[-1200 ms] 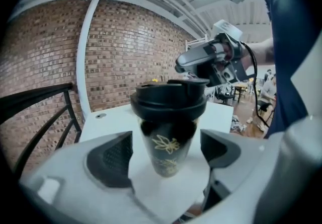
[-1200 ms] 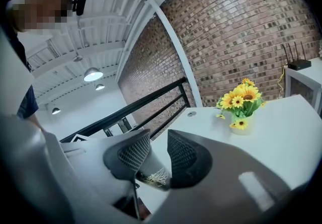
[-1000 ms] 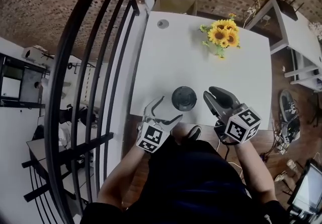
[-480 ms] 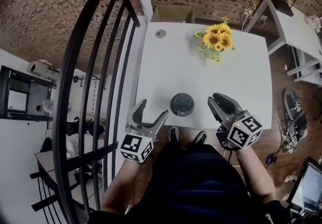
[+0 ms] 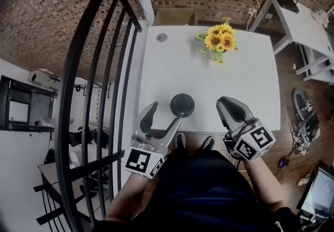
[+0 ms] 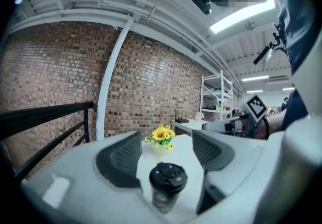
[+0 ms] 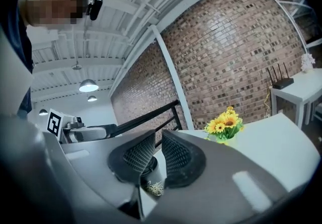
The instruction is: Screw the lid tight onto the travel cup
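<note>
The travel cup (image 5: 182, 105) stands upright near the front edge of the white table (image 5: 209, 74) with its black lid (image 6: 168, 176) on top. My left gripper (image 5: 164, 113) hangs open just left of the cup. Its jaws have just been closing with nothing pressed between them. In the left gripper view the cup (image 6: 167, 188) stands a little ahead of the left gripper (image 6: 166, 140), untouched. My right gripper (image 5: 229, 107) is right of the cup, apart from it. Its jaws have just closed on nothing. In the right gripper view the cup (image 7: 151, 187) shows partly behind the right gripper (image 7: 158, 135).
A vase of sunflowers (image 5: 216, 40) stands at the table's far side. A black railing (image 5: 88, 95) runs along the table's left edge. Another white table (image 5: 302, 22) stands at the right. A cardboard box (image 5: 175, 17) sits against the brick wall behind.
The left gripper has come up toward the camera beside the cup and its jaws have narrowed. The right gripper has risen a little and closed its jaws. The cup has not moved.
</note>
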`<state>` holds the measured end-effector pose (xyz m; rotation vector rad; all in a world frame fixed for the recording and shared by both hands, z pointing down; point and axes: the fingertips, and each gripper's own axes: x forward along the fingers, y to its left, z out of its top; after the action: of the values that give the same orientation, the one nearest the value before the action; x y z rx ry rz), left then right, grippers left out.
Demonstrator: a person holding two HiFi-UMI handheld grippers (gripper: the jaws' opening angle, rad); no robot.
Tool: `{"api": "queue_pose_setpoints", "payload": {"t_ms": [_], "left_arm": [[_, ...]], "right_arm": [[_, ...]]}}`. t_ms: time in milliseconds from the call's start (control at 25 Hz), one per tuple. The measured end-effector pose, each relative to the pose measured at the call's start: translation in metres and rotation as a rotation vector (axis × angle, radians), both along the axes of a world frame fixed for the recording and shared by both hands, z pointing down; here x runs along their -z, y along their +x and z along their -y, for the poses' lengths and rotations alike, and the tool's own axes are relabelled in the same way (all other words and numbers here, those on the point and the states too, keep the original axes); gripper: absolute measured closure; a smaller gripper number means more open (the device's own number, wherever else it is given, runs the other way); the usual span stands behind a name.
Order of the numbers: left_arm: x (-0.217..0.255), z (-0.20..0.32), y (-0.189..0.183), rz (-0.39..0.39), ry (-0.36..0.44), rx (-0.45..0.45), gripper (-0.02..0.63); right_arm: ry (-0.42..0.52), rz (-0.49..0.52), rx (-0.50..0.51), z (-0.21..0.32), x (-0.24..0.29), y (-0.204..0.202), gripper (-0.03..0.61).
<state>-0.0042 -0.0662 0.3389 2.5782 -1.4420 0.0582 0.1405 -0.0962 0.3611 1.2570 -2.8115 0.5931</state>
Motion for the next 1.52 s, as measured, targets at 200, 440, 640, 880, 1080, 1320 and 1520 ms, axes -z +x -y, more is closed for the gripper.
{"api": "queue_pose_setpoints", "payload": {"t_ms": [200,440,640,880,1080,1320,1520], "left_arm": [[0.005,-0.001,0.017,-0.011,0.014,-0.033,0.304],[0.004,-0.008,0.03,0.018,0.024,-0.07,0.305],[-0.008,-0.01,0.029,0.029,0.001,-0.081,0.309],[-0.007,-0.01,0.027,0.038,0.014,-0.089,0.31],[-0.011,-0.01,0.029,0.05,0.009,-0.11,0.31],[-0.013,-0.01,0.031,0.042,0.005,-0.112,0.31],[-0.012,-0.008,0.031,0.039,0.002,-0.117,0.31]], "right_arm": [[0.114,-0.065,0.008,-0.009,0.019,-0.003,0.565],[0.208,-0.131,0.011,-0.016,0.03,-0.001,0.568],[0.218,-0.14,0.002,-0.016,0.029,0.002,0.568],[0.239,-0.146,-0.007,-0.013,0.032,-0.001,0.568],[0.255,-0.165,-0.002,-0.012,0.033,-0.003,0.568],[0.263,-0.182,0.019,-0.014,0.032,-0.005,0.568],[0.261,-0.188,0.025,-0.013,0.034,-0.006,0.568]]}}
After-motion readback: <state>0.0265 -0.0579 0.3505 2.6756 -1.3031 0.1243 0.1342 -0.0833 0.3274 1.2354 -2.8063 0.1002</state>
